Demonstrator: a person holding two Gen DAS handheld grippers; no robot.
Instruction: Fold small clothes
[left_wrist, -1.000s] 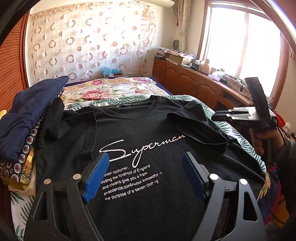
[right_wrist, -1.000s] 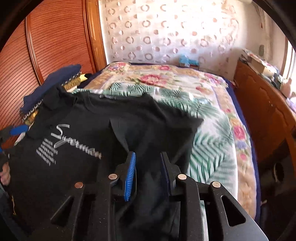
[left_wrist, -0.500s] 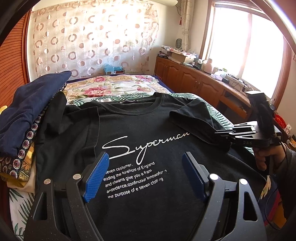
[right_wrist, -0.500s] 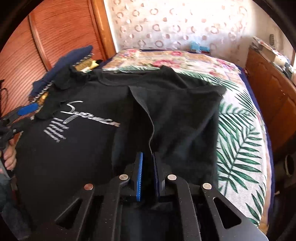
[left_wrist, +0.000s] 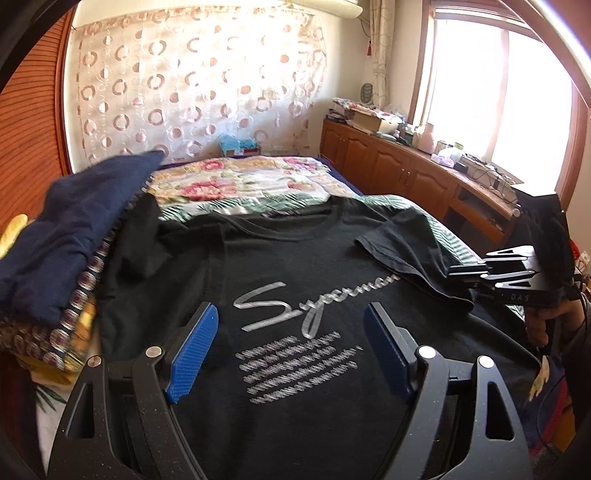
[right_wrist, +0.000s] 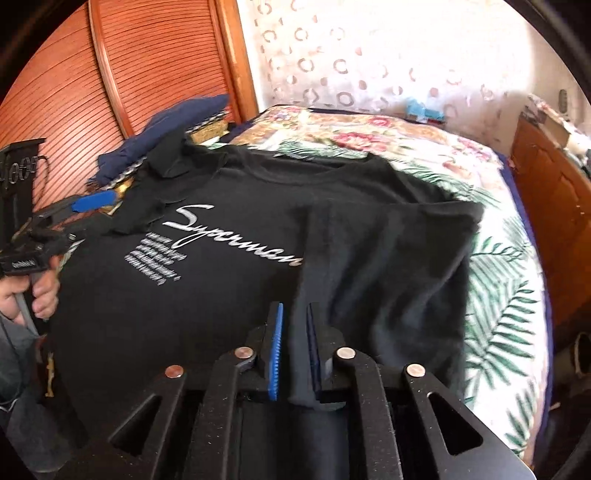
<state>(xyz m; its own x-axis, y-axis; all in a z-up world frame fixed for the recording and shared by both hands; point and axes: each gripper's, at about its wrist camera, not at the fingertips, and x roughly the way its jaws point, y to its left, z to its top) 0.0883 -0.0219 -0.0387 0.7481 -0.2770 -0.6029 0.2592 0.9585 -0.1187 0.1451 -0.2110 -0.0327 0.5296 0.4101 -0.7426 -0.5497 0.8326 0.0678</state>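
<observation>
Clothes pile (left_wrist: 74, 236) crowds the left; floral bedspread (left_wrist: 240, 184) beyond lies open.

Floral-and-palm bedspread (left_wrist: 236, 184) across the bed, circle-patterned curtain (left_wrist: 192, 92) behind its far edge, wooden cabinets (left_wrist: 391, 166) — cluttered top — along the right side, slatted wooden door (right_wrist: 110, 74) left.

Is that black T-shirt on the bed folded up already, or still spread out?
Mostly spread: the black T-shirt lies flat, print showing. Only one side panel is folded over.

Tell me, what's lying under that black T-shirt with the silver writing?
The black T-shirt is spread on a bed cover printed with green palm leaves and flowers, which shows past its collar and side. What the cover looks like directly beneath the shirt is hidden by the fabric.
</observation>
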